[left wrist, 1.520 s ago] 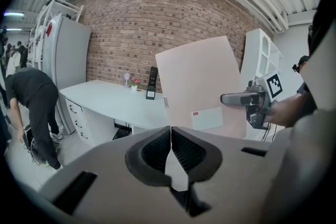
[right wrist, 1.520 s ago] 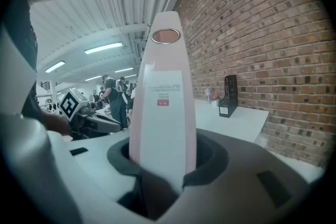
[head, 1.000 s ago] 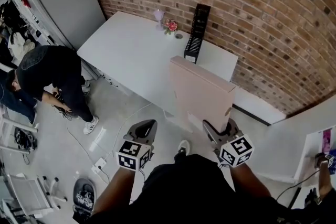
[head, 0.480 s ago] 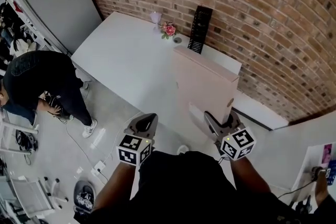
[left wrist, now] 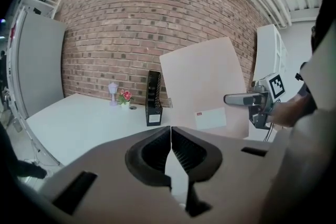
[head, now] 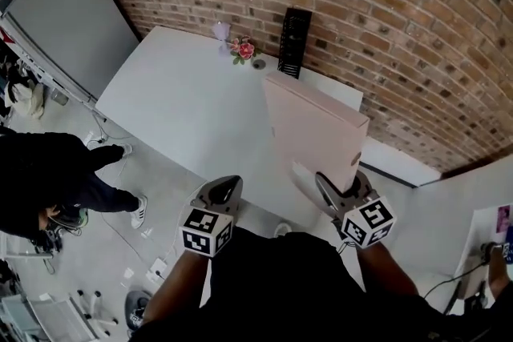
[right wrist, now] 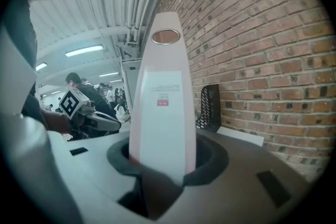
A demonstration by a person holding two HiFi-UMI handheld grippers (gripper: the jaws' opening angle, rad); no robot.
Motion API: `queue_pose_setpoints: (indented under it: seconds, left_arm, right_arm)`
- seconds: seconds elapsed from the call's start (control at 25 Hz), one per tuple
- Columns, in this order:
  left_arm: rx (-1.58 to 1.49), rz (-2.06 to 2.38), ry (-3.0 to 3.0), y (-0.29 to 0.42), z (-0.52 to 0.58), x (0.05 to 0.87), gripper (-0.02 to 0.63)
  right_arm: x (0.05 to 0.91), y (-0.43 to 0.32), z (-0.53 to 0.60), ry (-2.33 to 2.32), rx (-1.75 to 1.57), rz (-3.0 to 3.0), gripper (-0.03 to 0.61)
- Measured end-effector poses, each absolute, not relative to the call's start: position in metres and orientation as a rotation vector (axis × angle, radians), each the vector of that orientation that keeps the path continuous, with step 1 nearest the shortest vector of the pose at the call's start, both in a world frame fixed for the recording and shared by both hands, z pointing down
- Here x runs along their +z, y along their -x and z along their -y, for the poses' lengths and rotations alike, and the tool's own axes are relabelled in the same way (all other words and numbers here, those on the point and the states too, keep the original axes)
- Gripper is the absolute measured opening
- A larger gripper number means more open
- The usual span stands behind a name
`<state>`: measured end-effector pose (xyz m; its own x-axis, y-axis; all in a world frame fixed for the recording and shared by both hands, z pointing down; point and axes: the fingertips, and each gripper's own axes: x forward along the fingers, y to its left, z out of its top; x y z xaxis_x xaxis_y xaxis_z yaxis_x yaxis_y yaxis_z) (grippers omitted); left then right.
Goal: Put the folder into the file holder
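A tall pale pink folder (head: 317,132) stands upright over the near right corner of the white table (head: 176,108). My right gripper (head: 337,183) is shut on its lower edge. In the right gripper view its spine (right wrist: 164,102) rises straight out of the jaws. The black mesh file holder (head: 294,42) stands at the table's far edge against the brick wall, just beyond the folder's top corner. My left gripper (head: 227,183) hangs left of the folder, shut and holding nothing. Its view shows the folder (left wrist: 207,86) to the right of the file holder (left wrist: 153,98).
A small pot of pink flowers (head: 243,50) and a little clear lamp (head: 221,31) stand left of the file holder. A grey panel (head: 64,20) leans at the left. A person in black (head: 40,180) is on the floor at the left. White furniture (head: 449,212) stands at the right.
Both grippers and the folder have come closer to the table, so the folder's top now reaches almost to the file holder. The person at the left has shifted down and out toward the frame's edge.
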<state>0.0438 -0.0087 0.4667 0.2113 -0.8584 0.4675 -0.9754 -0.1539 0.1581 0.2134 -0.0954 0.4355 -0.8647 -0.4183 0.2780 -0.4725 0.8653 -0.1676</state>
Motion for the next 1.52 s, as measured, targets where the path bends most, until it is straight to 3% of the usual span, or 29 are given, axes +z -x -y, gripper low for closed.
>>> queue_pose_setpoints:
  seconds: [0.4, 1.0, 1.52]
  left_arm:
    - [0.449, 1.476, -2.269, 0.001, 0.073, 0.475, 0.006]
    - [0.541, 1.256, -2.362, 0.139, 0.140, 0.493, 0.006]
    - [0.518, 1.133, -2.408, 0.162, 0.157, 0.508, 0.006]
  right_arm:
    - [0.443, -0.181, 0.123, -0.980, 0.365, 2.711, 0.175]
    - [0.418, -0.104, 0.180, -1.465, 0.325, 2.556, 0.172]
    - [0.395, -0.084, 0.230, -1.736, 0.308, 2.487, 0.170]
